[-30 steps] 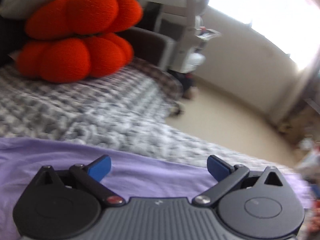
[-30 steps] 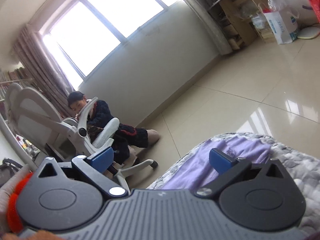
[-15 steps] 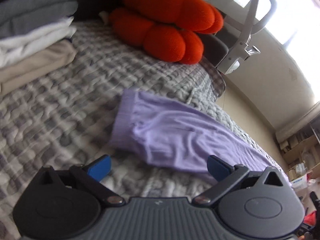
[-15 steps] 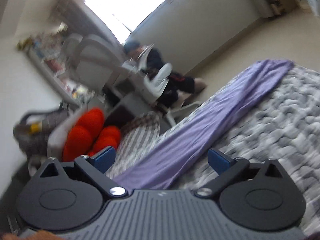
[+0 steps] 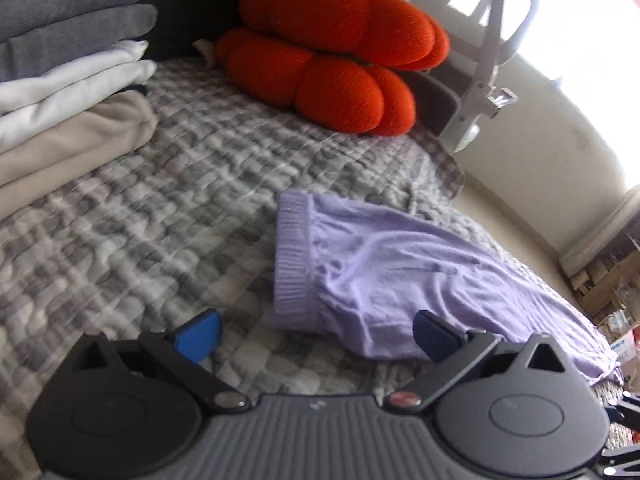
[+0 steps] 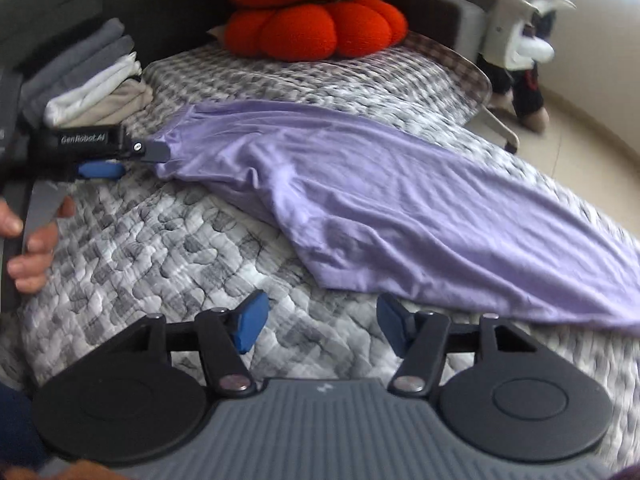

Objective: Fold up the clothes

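A long lilac garment (image 6: 380, 200) lies stretched across the grey quilted bed (image 6: 160, 264), its ribbed waistband (image 5: 292, 256) towards the folded stack. My left gripper (image 5: 318, 336) hovers open just short of that waistband end, with nothing between its blue pads. In the right wrist view the left gripper (image 6: 136, 160) shows at the garment's left tip, held by a hand (image 6: 32, 240). The right gripper (image 6: 322, 328) is open above the quilt, just short of the garment's near edge and holding nothing.
A stack of folded clothes (image 5: 60, 80) sits at the bed's left. An orange puffy cushion (image 6: 316, 20) rests at the head against a dark sofa back. A white office chair (image 6: 516, 28) stands beyond the bed's far corner, beside bare floor (image 6: 580, 128).
Both views swung down from the room and window onto the bed. The lilac garment now lies laid out in front of both grippers. The right jaws have narrowed somewhat but stay open.
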Demonstrator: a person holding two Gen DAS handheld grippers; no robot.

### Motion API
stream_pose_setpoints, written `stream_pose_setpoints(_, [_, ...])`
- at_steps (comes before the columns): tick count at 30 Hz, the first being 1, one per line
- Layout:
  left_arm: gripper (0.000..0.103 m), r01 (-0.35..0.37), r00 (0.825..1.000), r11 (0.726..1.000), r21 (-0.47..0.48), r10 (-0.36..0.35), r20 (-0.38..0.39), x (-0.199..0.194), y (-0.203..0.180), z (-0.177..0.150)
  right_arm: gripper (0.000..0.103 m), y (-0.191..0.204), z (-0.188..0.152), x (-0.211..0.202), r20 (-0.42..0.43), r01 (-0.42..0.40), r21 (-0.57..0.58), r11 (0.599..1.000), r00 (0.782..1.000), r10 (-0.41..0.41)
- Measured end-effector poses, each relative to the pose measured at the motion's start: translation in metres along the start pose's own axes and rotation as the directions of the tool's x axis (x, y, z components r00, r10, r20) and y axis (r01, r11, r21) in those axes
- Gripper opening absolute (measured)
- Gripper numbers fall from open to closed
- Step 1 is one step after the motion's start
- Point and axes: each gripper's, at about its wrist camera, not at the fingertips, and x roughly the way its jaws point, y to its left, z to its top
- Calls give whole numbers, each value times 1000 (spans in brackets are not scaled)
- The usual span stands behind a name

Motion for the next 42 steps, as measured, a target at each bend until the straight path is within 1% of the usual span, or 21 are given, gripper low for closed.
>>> stream_pose_setpoints(1, [97, 3, 1000, 1000, 2, -4, 8, 1, 1, 0, 54, 2, -1, 3, 4, 16, -21, 1000, 1000, -16])
stream_pose_setpoints(3, [87, 10, 1000, 1000, 8, -11, 25, 4, 3, 0, 42, 6, -3, 10, 16, 48, -63, 997, 999, -47])
stream_pose_setpoints(4, [82, 14, 999, 1000, 10, -14, 33, 5, 4, 0, 30, 5, -5, 10, 39, 67, -82, 994, 997, -64])
stream_pose_setpoints(5, [71, 17, 999, 1000, 13, -18, 41, 6, 5, 0, 17, 5, -7, 9, 60, 85, -98, 992, 995, -79])
stream_pose_setpoints(6, [58, 21, 999, 1000, 15, -21, 49, 7, 6, 0, 4, 3, -6, 8, 66, 96, -94, 991, 994, -90])
stream_pose_setpoints(7, [50, 23, 998, 1000, 15, -24, 56, 8, 7, 0, 2, -1, -4, 7, 71, 100, -77, 992, 993, -94])
stream_pose_setpoints(8, [38, 24, 998, 1000, 7, -25, 57, 8, 9, 0, 2, -4, -2, 4, 79, 102, -60, 993, 992, -97])
stream_pose_setpoints(9, [32, 25, 998, 1000, -1, -25, 58, 9, 10, 0, 2, -7, 0, -1, 101, 95, -41, 995, 991, -91])
stream_pose_setpoints(10, [31, 26, 998, 1000, -9, -25, 60, 9, 11, 0, 2, -10, 1, -11, 133, 76, -19, 997, 988, -73])
stream_pose_setpoints(11, [27, 27, 998, 999, -17, -26, 61, 9, 13, 0, 2, -13, 2, -21, 164, 60, -5, 998, 985, -58])
stream_pose_setpoints(13, [26, 29, 998, 999, -33, -27, 64, 10, 15, 1, 2, -17, 2, -36, 212, 48, 15, 999, 976, -50])
stream_pose_setpoints(17, [25, 55, 996, 997, -48, -51, 75, 3, 17, 6, 2, -22, -2, -37, 207, 54, 18, 998, 977, -57])
stream_pose_setpoints(19, [24, 53, 993, 998, -21, -51, 106, -8, 15, 12, 2, -23, -6, -37, 203, 18, 5, 1000, 979, -18])
stream_pose_setpoints(22, [24, -1, 993, 1000, 26, -2, 119, -15, 8, 17, 2, -22, -13, -32, 160, -74, -14, 997, 984, 76])
stream_pose_setpoints(24, [24, -25, 995, 999, 48, 20, 101, -12, 5, 17, 2, -13, -18, -23, 98, -64, -59, 996, 993, 70])
stream_pose_setpoints(26, [24, -37, 995, 998, 46, 32, 96, -9, 8, 16, 1, -8, -21, -19, 66, -65, -80, 995, 995, 70])
stream_pose_setpoints(28, [24, -44, 995, 998, 40, 40, 92, -6, 12, 16, 1, -8, -22, -22, 73, -66, -78, 995, 995, 72])
stream_pose_setpoints(33, [24, -49, 996, 999, 22, 47, 76, -2, 14, 13, 3, -15, -21, -26, 108, -32, -44, 999, 994, 36])
stream_pose_setpoints(36, [24, -31, 996, 1000, -4, 31, 81, -2, 18, 13, 14, -7, -24, -28, 128, -60, -96, 994, 989, 72])
stream_pose_setpoints(39, [25, -22, 996, 1000, -17, 23, 81, -2, 19, 13, 15, 3, -25, -17, 83, -60, -130, 990, 994, 71])
stream_pose_setpoints(42, [25, -15, 996, 1000, -24, 17, 85, -3, 19, 14, 17, 4, -23, -9, 68, -40, -117, 992, 997, 48])
